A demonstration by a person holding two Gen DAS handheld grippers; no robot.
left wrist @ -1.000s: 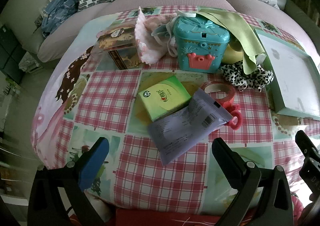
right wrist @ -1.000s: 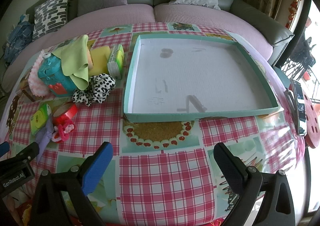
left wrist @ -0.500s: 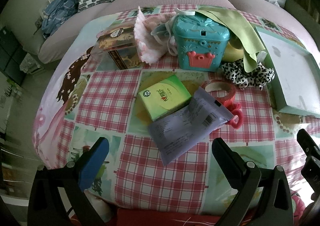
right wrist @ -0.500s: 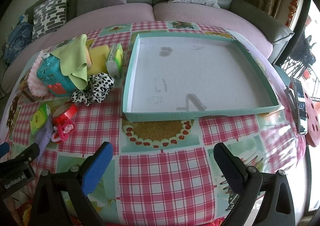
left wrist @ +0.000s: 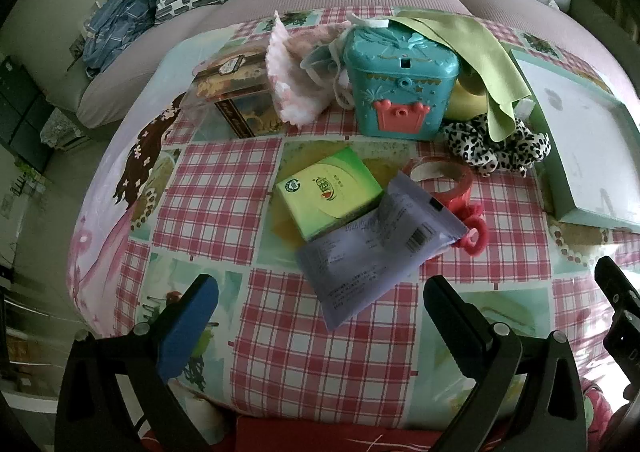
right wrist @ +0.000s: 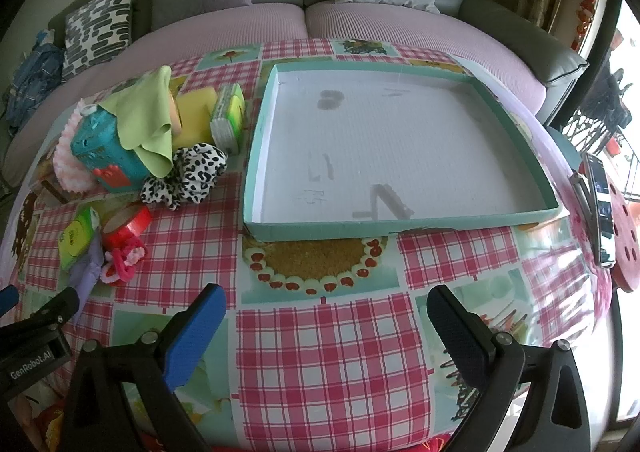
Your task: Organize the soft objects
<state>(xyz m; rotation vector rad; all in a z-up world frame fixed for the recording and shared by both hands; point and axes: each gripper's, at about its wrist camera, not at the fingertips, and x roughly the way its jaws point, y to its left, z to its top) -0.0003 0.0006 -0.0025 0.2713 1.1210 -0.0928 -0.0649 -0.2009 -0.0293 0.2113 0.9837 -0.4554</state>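
My left gripper is open and empty above the table's near edge, just short of a purple packet and a green tissue pack. Behind them lie a leopard-print scrunchie, a green cloth draped over a yellow sponge, and a pink frilly cloth. My right gripper is open and empty in front of the empty teal tray. The scrunchie, green cloth and yellow sponge also show in the right wrist view.
A teal toy box, a clear-lidded gift box, a red tape roll and a pink knitted loop crowd the table's left half. A second tissue pack stands by the tray. A phone lies at the right edge. A sofa runs behind.
The left wrist view has shifted slightly, so less of the tray shows at its right. Both grippers stay open; no object has moved.
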